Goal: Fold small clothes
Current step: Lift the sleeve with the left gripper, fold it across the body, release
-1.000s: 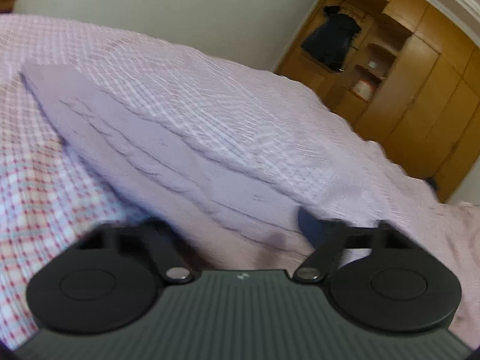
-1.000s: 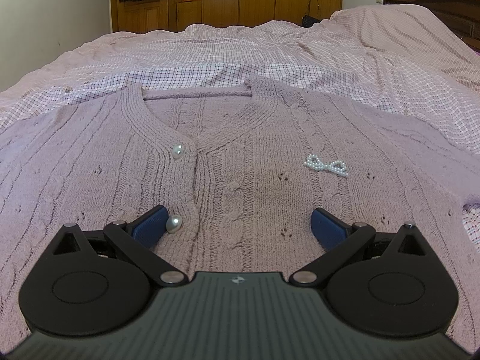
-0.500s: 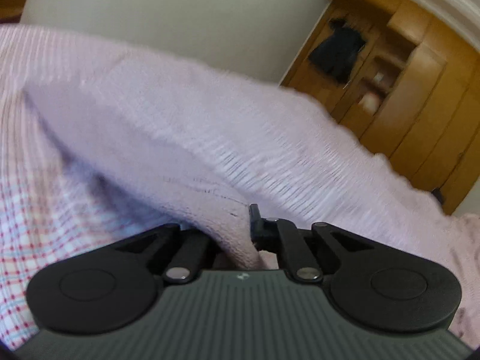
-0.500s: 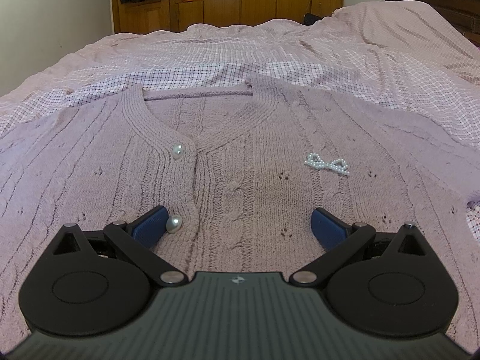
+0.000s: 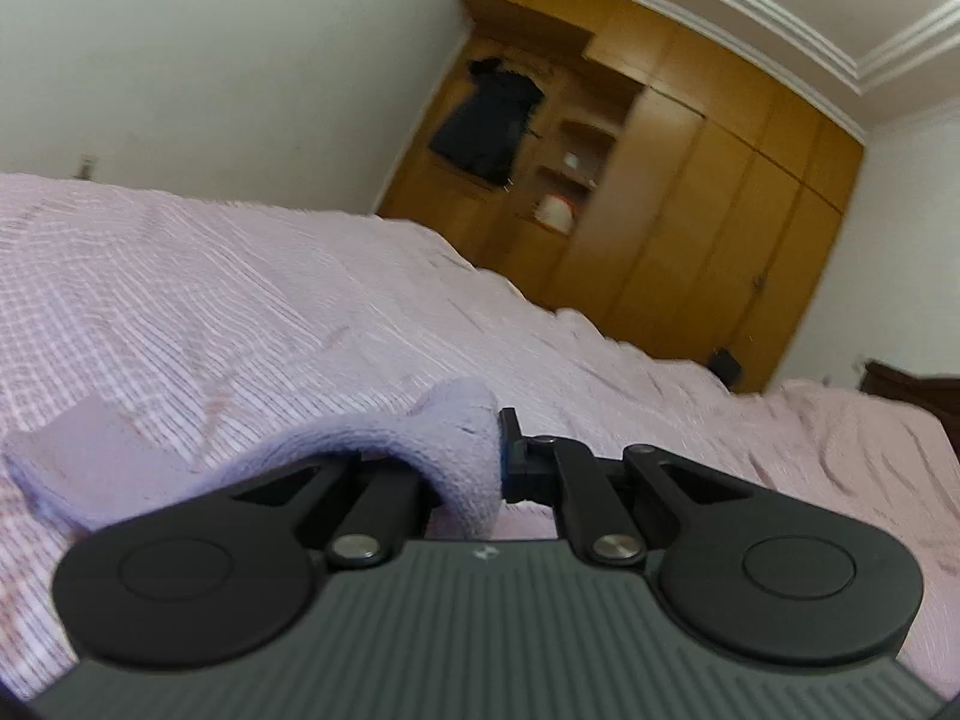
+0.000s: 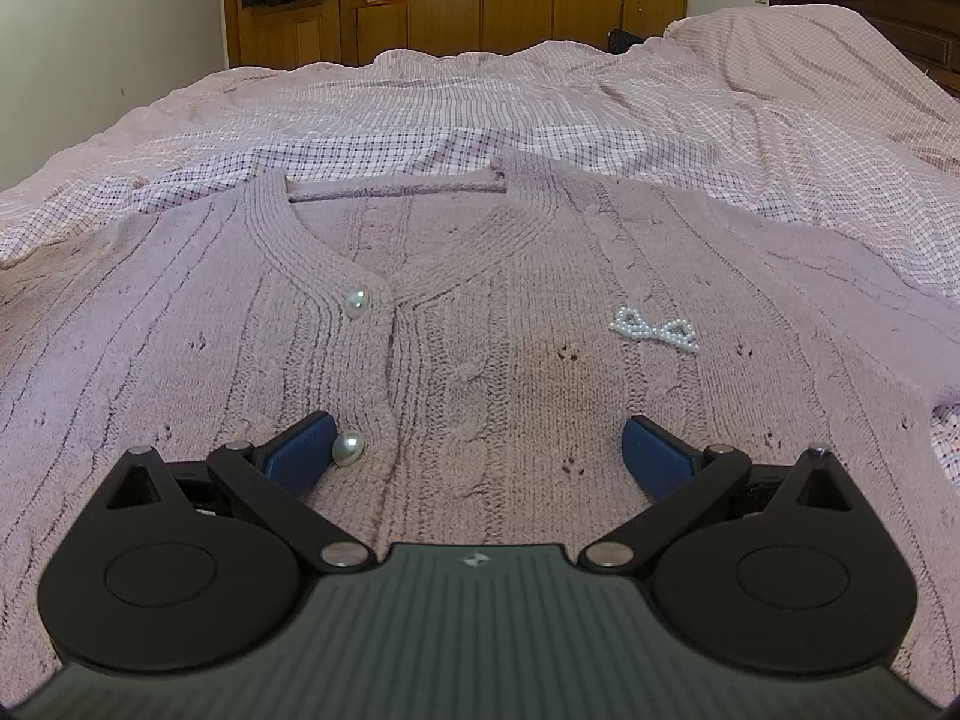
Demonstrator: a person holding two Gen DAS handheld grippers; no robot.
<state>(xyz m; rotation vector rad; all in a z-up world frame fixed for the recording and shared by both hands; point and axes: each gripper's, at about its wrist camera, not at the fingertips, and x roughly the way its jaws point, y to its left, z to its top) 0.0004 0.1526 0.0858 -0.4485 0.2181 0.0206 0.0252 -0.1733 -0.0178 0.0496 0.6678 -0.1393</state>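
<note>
A lilac cable-knit cardigan [image 6: 480, 324] lies flat and face up on the bed, with pearl buttons [image 6: 356, 302] and a pearl bow [image 6: 655, 331]. My right gripper [image 6: 477, 450] rests open over its lower front, blue fingertips [image 6: 300, 450] spread wide and one beside the lower button. In the left wrist view, my left gripper [image 5: 489, 459] is shut on a bunched edge of the cardigan sleeve [image 5: 462, 438], lifted off the bed. The sleeve trails away to the left [image 5: 90, 450].
A pink checked bedspread [image 6: 540, 102] covers the whole bed, rumpled toward the right. Wooden wardrobes [image 5: 690, 210] line the far wall, with a dark garment [image 5: 486, 120] hanging there. A dark headboard [image 6: 870, 6] stands at the right.
My left gripper went from open over the sleeve to shut on its edge, then lifted it up off the bed and tilted upward. The right gripper stayed still.
</note>
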